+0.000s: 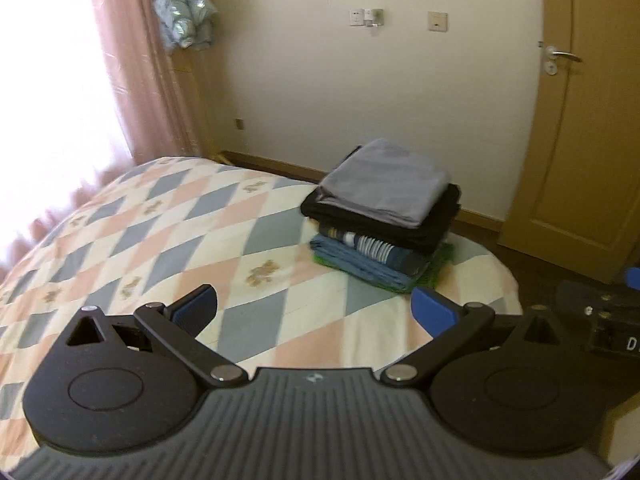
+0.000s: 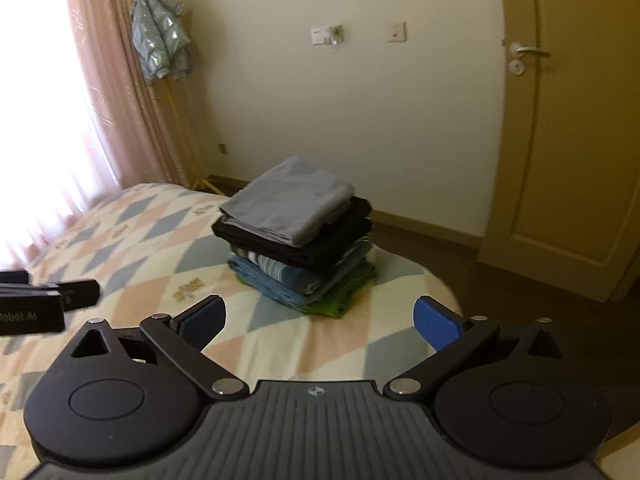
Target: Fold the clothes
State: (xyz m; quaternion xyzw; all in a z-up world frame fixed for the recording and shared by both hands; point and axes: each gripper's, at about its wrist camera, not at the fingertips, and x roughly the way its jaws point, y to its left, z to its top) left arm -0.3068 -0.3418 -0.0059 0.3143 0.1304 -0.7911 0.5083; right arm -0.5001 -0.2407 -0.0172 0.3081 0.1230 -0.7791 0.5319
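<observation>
A stack of folded clothes (image 1: pixel 380 220) sits near the far right corner of the bed, grey piece on top, then black, striped, blue and green ones. It also shows in the right wrist view (image 2: pixel 298 236). My left gripper (image 1: pixel 314 310) is open and empty, held above the quilt short of the stack. My right gripper (image 2: pixel 320 322) is open and empty, just in front of the stack. Part of the right gripper shows at the right edge of the left wrist view (image 1: pixel 608 320), and part of the left gripper at the left edge of the right wrist view (image 2: pixel 44 304).
The bed is covered by a diamond-patterned quilt (image 1: pixel 160 232) in pink, blue and cream. A pink curtain (image 1: pixel 136 60) and bright window are at left. A light blue jacket (image 2: pixel 160 36) hangs on a stand. A door (image 1: pixel 592 120) is at right, dark floor below it.
</observation>
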